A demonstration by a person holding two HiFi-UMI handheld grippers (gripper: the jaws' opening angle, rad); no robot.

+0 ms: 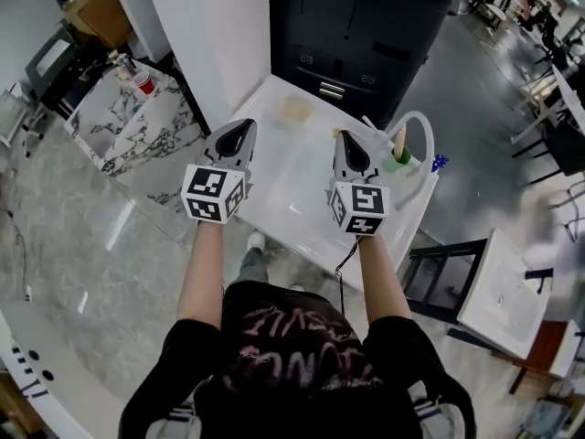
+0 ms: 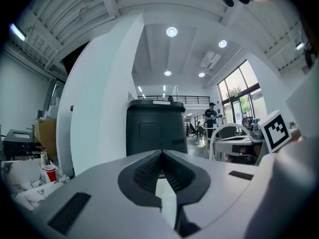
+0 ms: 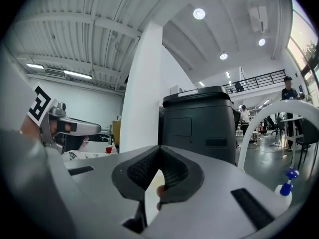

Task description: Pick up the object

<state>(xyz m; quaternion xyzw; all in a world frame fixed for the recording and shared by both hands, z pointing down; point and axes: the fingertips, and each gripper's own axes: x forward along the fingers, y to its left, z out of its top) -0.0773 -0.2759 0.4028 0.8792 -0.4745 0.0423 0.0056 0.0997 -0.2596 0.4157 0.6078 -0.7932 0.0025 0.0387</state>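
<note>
A flat tan object [image 1: 294, 110] lies at the far end of the white table [image 1: 302, 208]. Both grippers hover side by side above the table's near half, pointing level towards the far end. My left gripper [image 1: 239, 130] is shut, its ribbed pads meeting at the tip [image 2: 161, 153] with nothing between them. My right gripper [image 1: 346, 139] is also shut, tips together [image 3: 159, 148]; through the slit below the tips a small tan patch shows, and what it is cannot be told. The tan object is well ahead of both grippers, nearer the left one's line.
A green cup [image 1: 398, 159] with sticks, a white arched tube [image 1: 419, 122] and a blue-topped spray bottle [image 3: 285, 189] stand at the table's right edge. A black cabinet [image 1: 366, 26] and a white pillar [image 1: 219, 26] rise behind. A marble table [image 1: 137, 131] with a red cup [image 1: 144, 82] is left.
</note>
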